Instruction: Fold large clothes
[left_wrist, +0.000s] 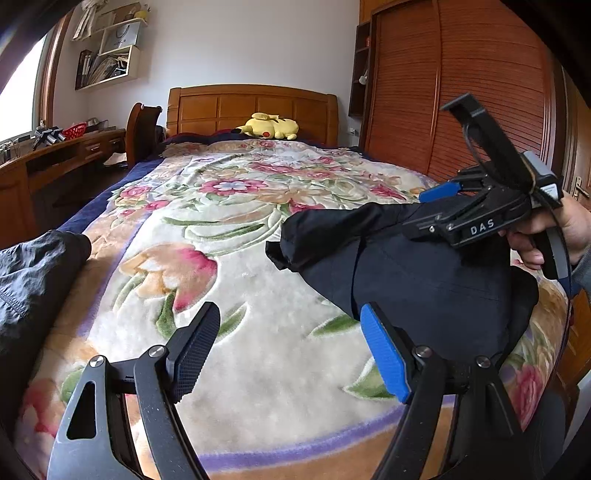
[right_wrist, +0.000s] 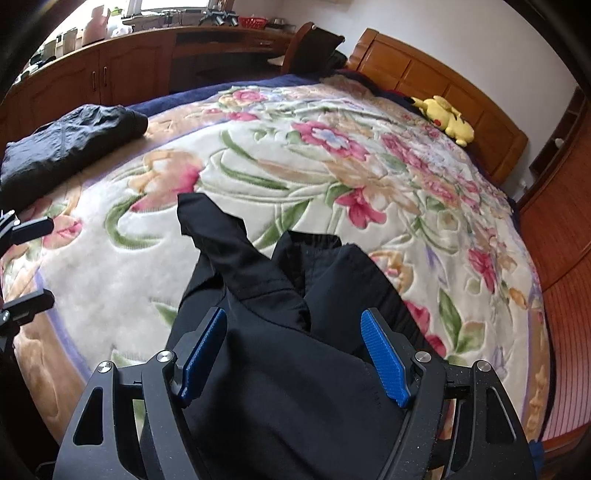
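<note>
A black garment lay bunched on the bed, near its foot. The right gripper was held over it, jaws wide; the left gripper was also wide, empty. Spreading seemed in hand; next, an edge should be pinched.

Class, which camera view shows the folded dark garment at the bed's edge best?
The right wrist view: the folded garment lies whole on the blanket. The left wrist view cuts it off at the frame edge.
</note>
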